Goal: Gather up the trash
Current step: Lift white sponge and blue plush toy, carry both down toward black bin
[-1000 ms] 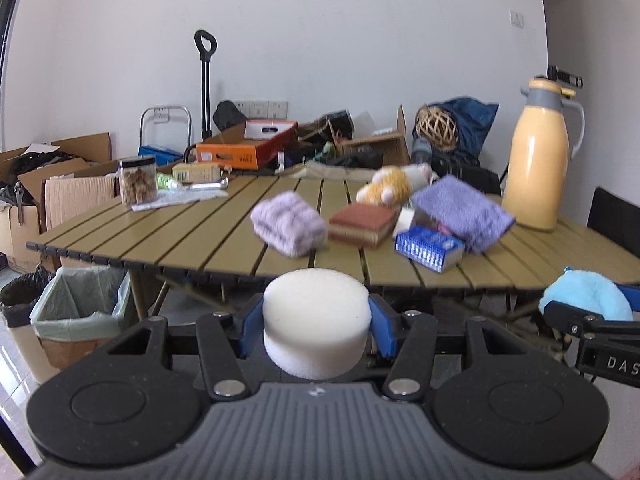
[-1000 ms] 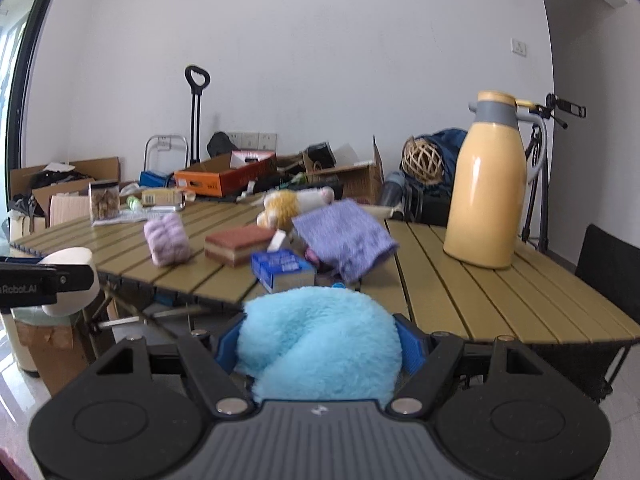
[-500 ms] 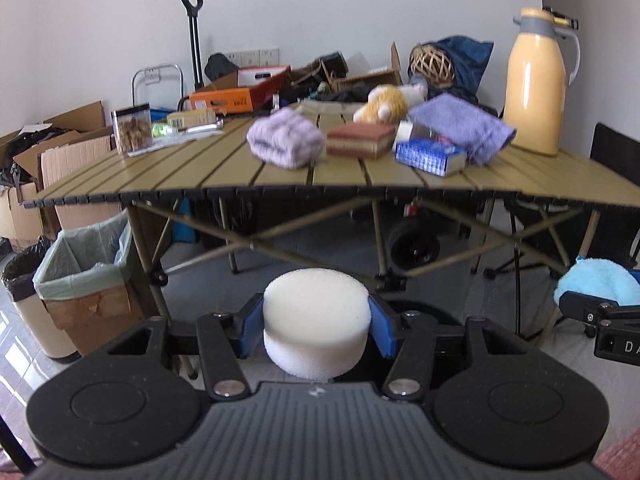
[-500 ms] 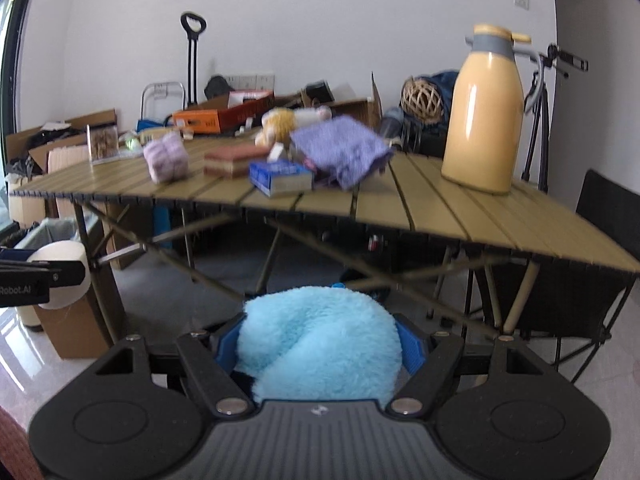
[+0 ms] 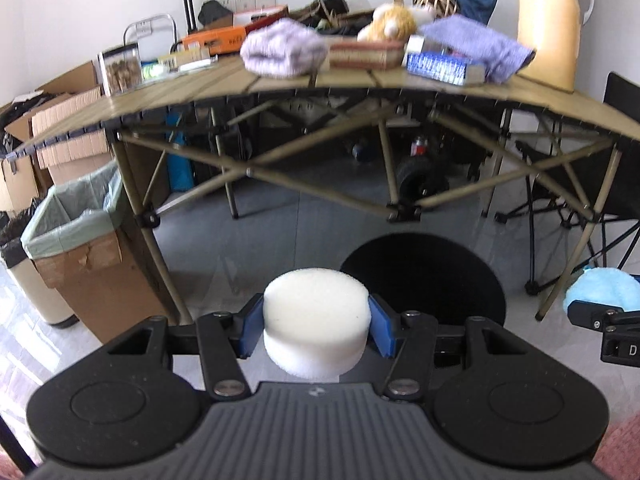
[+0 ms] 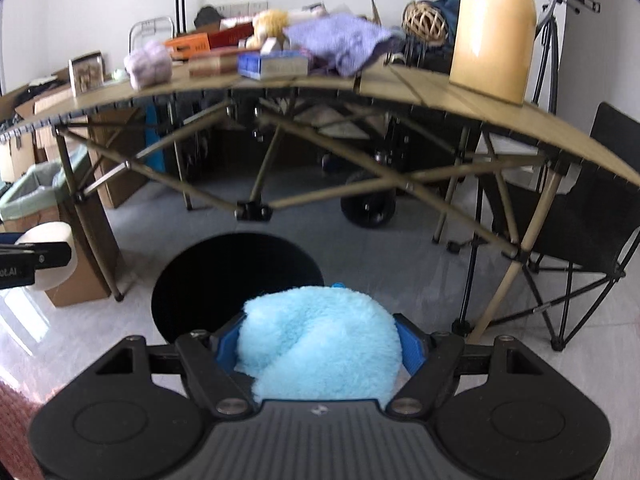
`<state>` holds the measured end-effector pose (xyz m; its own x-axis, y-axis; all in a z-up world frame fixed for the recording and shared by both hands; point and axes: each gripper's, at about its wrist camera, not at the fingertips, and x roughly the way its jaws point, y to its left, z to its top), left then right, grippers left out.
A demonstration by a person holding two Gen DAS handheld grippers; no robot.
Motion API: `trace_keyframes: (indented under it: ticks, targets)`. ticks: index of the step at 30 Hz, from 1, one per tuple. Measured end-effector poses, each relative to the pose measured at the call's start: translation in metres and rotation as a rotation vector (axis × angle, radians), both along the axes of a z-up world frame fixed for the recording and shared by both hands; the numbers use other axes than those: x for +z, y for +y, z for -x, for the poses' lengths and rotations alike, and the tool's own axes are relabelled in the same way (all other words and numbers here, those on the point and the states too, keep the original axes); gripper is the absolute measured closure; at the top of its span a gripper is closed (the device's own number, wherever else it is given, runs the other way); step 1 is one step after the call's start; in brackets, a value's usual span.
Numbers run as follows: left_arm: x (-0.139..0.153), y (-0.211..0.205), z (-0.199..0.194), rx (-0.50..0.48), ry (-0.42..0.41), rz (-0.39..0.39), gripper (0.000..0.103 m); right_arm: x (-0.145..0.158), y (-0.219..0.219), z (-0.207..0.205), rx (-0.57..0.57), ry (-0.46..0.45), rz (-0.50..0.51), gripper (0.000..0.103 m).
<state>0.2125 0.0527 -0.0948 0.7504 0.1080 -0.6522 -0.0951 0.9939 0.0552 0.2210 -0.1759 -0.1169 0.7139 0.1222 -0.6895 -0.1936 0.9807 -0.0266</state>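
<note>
Two loads: your left gripper (image 5: pixel 316 330) clamps a foam puck (image 5: pixel 315 312) at lower centre, your right gripper (image 6: pixel 318 350) a blue fluffy cloth (image 6: pixel 320 344). Both look light and squashy; keep gripping their sides above the black bin (image 6: pixel 236 276).

The white foam puck (image 5: pixel 315 320) is a short, thick cylinder with a flat top, held upright and clamped at its sides between blue pads, in the air above the grey floor. The fluffy light-blue cloth (image 6: pixel 320 344), bunched into a rounded mound, is likewise pinched between blue pads. Both hang near a round black opening (image 6: pixel 236 280) below them.
</note>
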Motion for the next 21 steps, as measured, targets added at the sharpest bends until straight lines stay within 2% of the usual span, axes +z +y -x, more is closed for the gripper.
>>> trace_keyframes:
  ticks: [10,21]
  targets:
    - [-0.026,0.010,-0.016,0.015,0.132,0.039,0.048,-0.029,0.008,-0.017,-0.003,0.109,0.021,0.029]
    - [-0.029,-0.002,-0.031,-0.030,0.192,0.056,0.048,-0.043,0.000,-0.031,-0.048,0.143,0.033,0.029]
